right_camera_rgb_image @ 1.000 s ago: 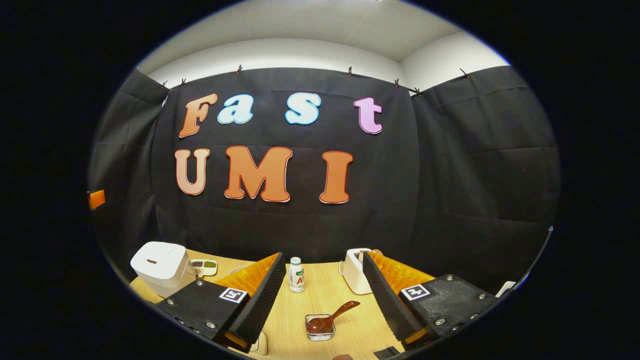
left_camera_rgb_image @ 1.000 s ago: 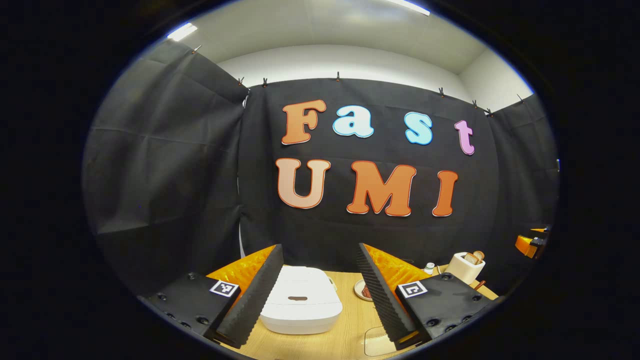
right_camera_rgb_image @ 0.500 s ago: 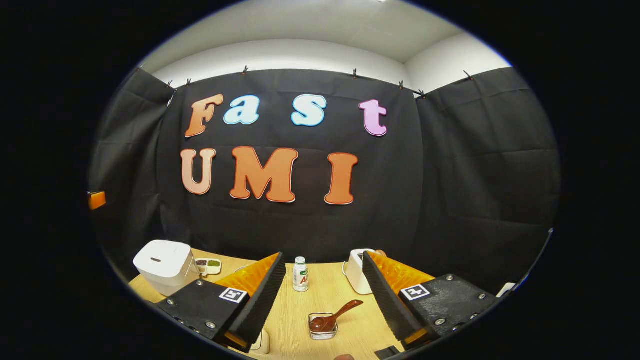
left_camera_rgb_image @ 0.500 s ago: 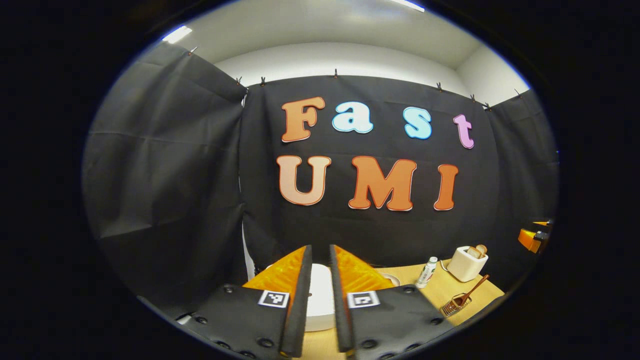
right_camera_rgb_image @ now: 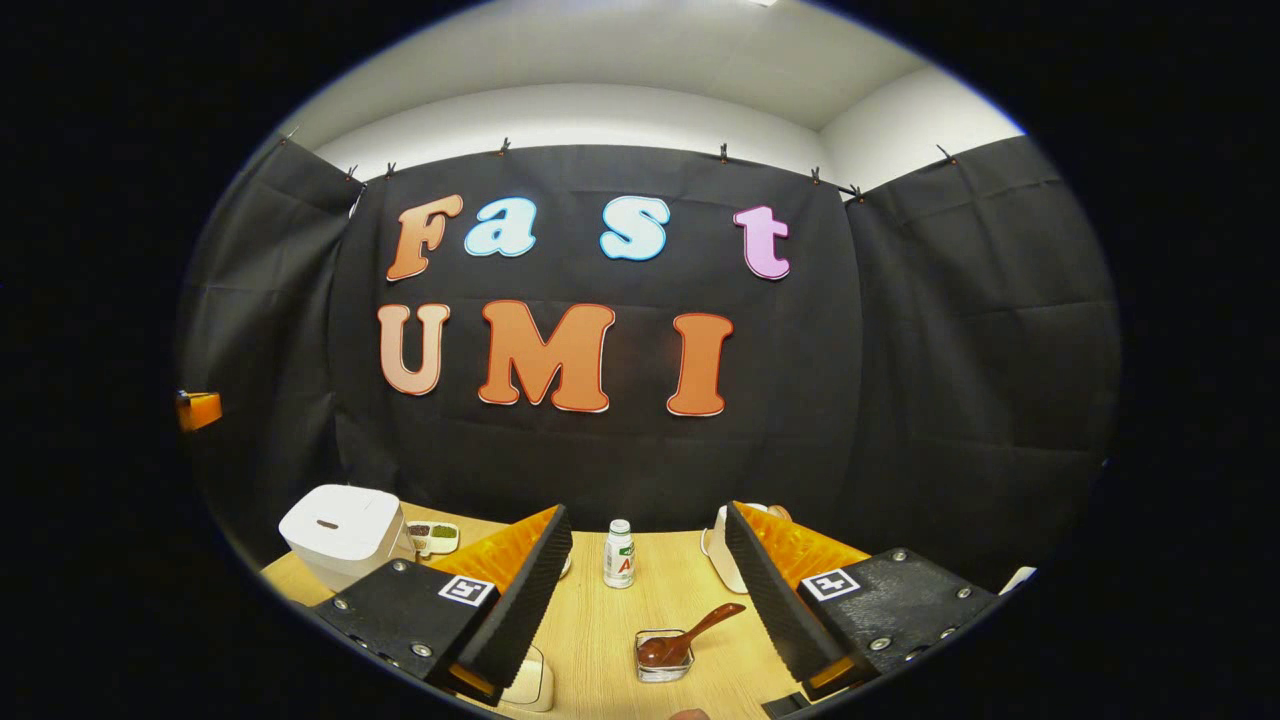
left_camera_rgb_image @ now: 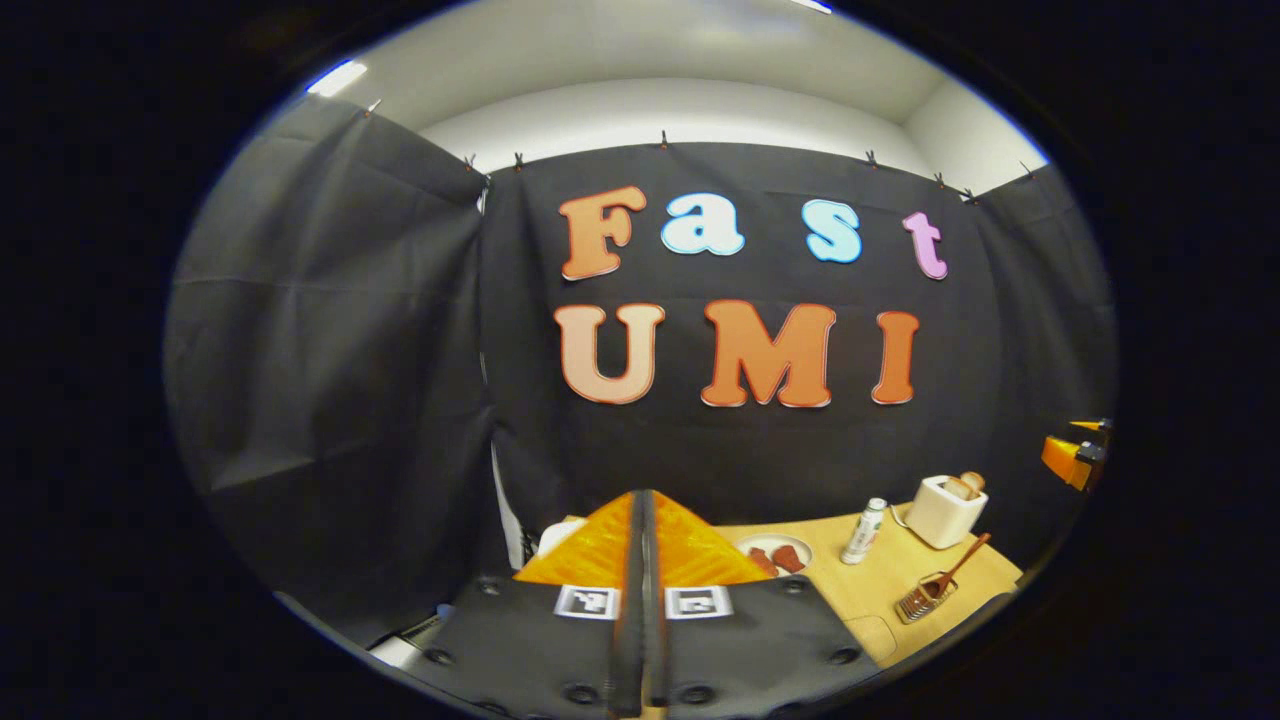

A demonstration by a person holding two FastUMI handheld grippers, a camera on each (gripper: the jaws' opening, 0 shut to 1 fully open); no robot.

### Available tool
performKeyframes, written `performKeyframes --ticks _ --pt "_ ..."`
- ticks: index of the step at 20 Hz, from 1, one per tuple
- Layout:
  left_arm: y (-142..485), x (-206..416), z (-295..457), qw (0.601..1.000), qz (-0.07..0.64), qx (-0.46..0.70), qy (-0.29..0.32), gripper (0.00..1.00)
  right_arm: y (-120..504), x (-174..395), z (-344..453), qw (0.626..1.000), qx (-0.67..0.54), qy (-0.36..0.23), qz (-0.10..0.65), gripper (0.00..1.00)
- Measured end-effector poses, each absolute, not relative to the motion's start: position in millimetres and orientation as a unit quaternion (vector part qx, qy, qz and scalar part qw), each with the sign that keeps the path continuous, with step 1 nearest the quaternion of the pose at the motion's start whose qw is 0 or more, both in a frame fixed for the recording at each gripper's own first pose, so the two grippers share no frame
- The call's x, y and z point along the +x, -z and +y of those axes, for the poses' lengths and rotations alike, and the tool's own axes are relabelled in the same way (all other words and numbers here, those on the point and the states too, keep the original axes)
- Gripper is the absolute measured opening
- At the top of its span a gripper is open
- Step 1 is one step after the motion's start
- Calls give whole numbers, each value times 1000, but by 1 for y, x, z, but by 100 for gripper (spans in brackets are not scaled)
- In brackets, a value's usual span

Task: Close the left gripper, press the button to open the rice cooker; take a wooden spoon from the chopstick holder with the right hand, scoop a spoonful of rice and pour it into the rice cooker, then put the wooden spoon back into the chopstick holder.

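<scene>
Rice cooker (right_camera_rgb_image: pixel 345 530) sits lid-down at the bench's (right_camera_rgb_image: pixel 600 640) far left corner, button unpressed. Left tool (left_camera_rgb_image: pixel 645 600) clenched on nothing: bring the tip squarely down onto the lid button, press firmly. Right tool (right_camera_rgb_image: pixel 645 590) released, wooden spoon (right_camera_rgb_image: pixel 690 635) lies between its fingers, in its holder.

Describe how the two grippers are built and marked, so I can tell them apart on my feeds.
Both look alike: the left gripper and right gripper have black bolted plates, each bearing a square black-and-white tag, with ribbed wedge-shaped fingers. No cables or sleeves visible.
</scene>
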State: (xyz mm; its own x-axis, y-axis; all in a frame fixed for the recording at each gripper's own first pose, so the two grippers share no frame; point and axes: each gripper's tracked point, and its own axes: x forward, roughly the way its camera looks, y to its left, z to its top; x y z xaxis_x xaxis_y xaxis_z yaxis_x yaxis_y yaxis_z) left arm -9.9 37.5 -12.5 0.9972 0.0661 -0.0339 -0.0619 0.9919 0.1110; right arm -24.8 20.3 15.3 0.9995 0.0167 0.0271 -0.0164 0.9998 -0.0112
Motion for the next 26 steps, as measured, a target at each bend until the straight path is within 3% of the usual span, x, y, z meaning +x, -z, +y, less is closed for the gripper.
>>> performKeyframes --ticks 2,17,26 --pt "0 -23 32 998 18 41 -33 5 -15 -26 21 1000 -11 -7 -14 96" --pt "110 83 54 989 142 27 13 5 10 -20 6 1000 -15 9 22 96" --pt "188 148 78 978 206 24 7 4 28 -7 -8 998 -6 30 53 96"
